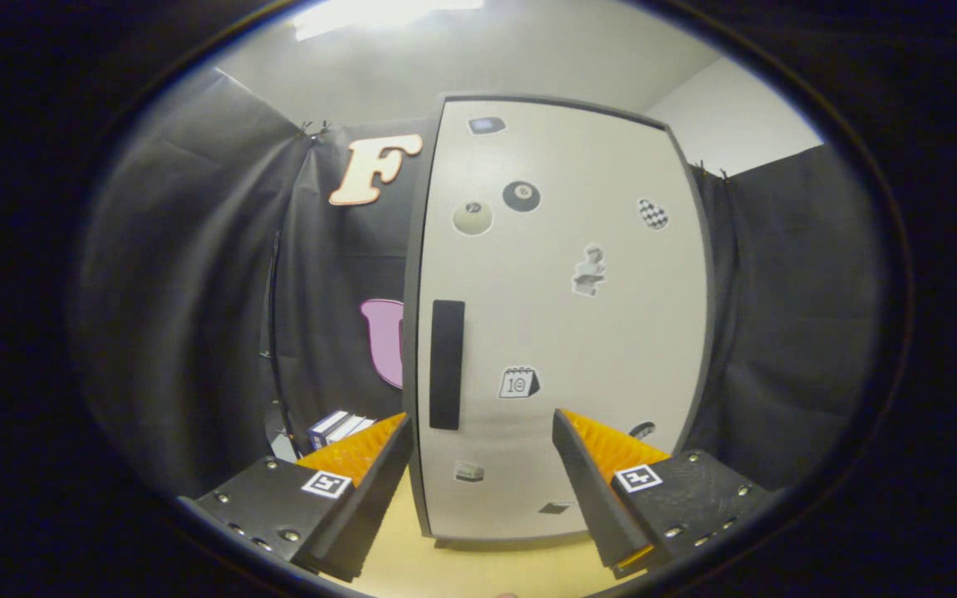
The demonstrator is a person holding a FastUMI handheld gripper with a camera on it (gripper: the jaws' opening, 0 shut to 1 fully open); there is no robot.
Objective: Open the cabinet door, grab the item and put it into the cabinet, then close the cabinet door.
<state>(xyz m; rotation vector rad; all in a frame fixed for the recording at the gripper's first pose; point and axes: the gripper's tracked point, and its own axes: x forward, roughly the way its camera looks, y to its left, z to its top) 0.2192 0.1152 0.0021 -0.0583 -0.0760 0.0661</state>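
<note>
A pale cabinet (pixel 561 324) with a dark frame stands upright on the light wooden table (pixel 478 569), straight ahead of my fingers. Its door is shut and carries several stickers. A dark vertical handle (pixel 447 364) sits near the door's left edge, just beyond my left finger. A small white and blue box (pixel 337 427) lies on the table to the left of the cabinet, partly hidden behind my left finger (pixel 358 465). My gripper (pixel 480 419) is open, with nothing between its fingers, a short way in front of the door.
Black cloth walls close in on the left, the right and behind the cabinet. A thin dark cable (pixel 272 332) hangs along the left cloth. A white wall and ceiling light show above.
</note>
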